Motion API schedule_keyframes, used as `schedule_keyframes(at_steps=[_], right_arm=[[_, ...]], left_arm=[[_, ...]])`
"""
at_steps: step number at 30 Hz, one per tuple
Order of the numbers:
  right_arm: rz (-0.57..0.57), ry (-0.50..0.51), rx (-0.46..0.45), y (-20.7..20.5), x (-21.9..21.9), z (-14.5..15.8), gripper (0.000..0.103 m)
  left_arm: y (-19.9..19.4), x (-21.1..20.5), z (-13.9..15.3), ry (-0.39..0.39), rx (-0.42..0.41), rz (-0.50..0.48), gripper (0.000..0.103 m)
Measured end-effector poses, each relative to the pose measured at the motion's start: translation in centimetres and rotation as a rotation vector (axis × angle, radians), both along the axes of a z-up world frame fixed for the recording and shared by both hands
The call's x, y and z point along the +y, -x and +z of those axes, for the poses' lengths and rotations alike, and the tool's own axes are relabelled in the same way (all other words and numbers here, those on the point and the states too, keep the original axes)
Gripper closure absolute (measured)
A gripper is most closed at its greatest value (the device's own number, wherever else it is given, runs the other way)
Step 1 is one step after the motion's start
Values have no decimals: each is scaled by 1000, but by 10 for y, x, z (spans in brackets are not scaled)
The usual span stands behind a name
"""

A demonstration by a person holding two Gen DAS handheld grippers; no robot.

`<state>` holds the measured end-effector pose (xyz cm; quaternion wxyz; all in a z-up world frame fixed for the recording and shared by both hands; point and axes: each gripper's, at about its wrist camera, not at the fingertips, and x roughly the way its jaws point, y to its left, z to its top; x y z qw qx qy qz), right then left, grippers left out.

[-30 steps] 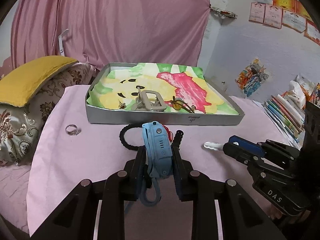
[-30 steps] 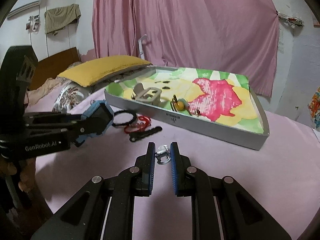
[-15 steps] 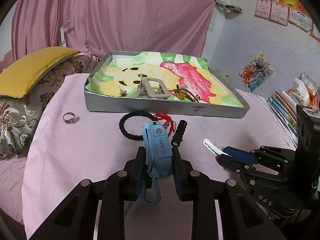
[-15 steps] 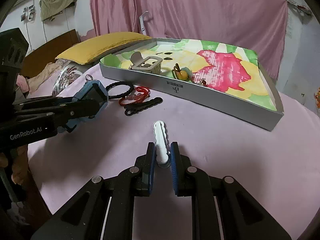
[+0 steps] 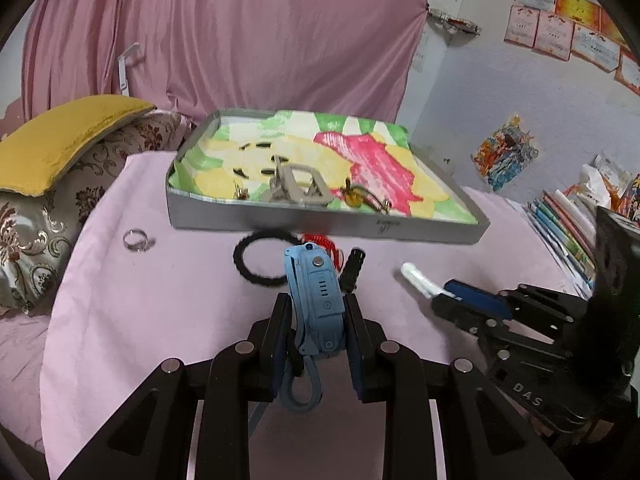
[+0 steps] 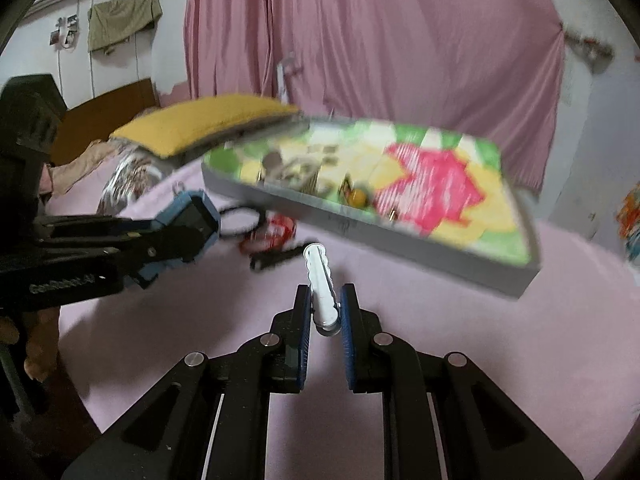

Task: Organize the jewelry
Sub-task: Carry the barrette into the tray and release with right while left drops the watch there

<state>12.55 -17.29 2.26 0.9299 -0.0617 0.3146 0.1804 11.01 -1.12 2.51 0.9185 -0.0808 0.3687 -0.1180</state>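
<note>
My left gripper [image 5: 316,312] is shut on a blue watch [image 5: 316,292], held above the pink cloth, its strap looping down between the jaws. My right gripper [image 6: 324,308] is shut on a white hair clip [image 6: 320,284] that sticks out forward. In the left wrist view the right gripper [image 5: 440,298] comes in from the right with the white hair clip [image 5: 416,278] at its tip. The grey tray [image 5: 320,226] with a colourful paper lining stands behind, holding a grey clip [image 5: 298,186] and small gold pieces. In the right wrist view the left gripper [image 6: 192,232] is at the left.
On the cloth in front of the tray lie a black bracelet [image 5: 260,256], a red cord [image 5: 324,242], a black hair clip [image 5: 352,268] and a silver ring [image 5: 136,240]. A yellow pillow [image 5: 60,140] lies at the left, books [image 5: 560,228] at the right.
The right gripper has tilted so the white hair clip now points forward and up; its view is blurred. The left gripper with the watch stayed almost still.
</note>
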Motion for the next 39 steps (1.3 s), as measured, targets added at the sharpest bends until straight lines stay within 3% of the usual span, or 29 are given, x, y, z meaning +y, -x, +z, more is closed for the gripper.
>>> schedule_keyframes(at_steps=[5,10,17,23,32,39], right_arm=[[-37,-17,-132,5,-3,24,90],[-90,-97,-233,-7,-9,41,90],[-133,-142,-305,-36,-2,48,90],[-158,-152,-242,-69,3,36,90],[-206,-165,-74,-109,-6,9,90],[-201,-186,73,-130,-10,-8,90]], left_arm=[[-4,6,16,13,-77,62,79],[-15,12,35,20,-176,132,79],[-45,14,46,-28,-294,178,79],[-74,12,38,-83,-267,193,79],[-112,13,16,-126,-89,162,79],[-127,3,16,-197,-19,114,78]])
